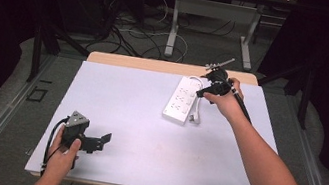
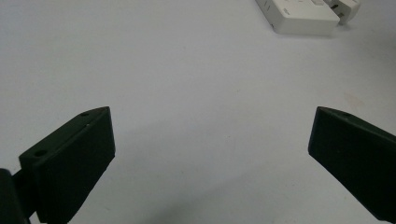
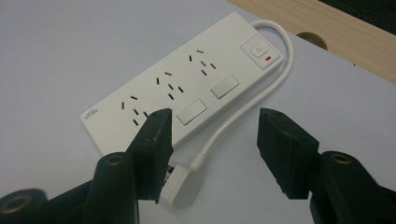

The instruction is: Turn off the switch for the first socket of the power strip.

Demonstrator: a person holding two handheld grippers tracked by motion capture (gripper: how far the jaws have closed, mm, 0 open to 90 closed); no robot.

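i have the right tool (image 3: 212,140) hanging over the near end of the white power strip (image 3: 187,88), jaws partly spread and gripping nothing, with the strip's own plug (image 3: 181,186) lying flat on the surface (image 1: 124,111) just below them. the left-hand jaw in the right gripper view sits at the plug's edge; i cannot tell if it touches. i judge i am lining up to pinch the plug, since its cord (image 3: 261,84) loops round from the switch end and leaves the plug free beside the strip. the strip lies at the far right of the surface, sockets up. my left tool (image 1: 93,140) rests near the front left corner, released and wide, well apart. the cord's loop and the strip's edge crowd the plug.
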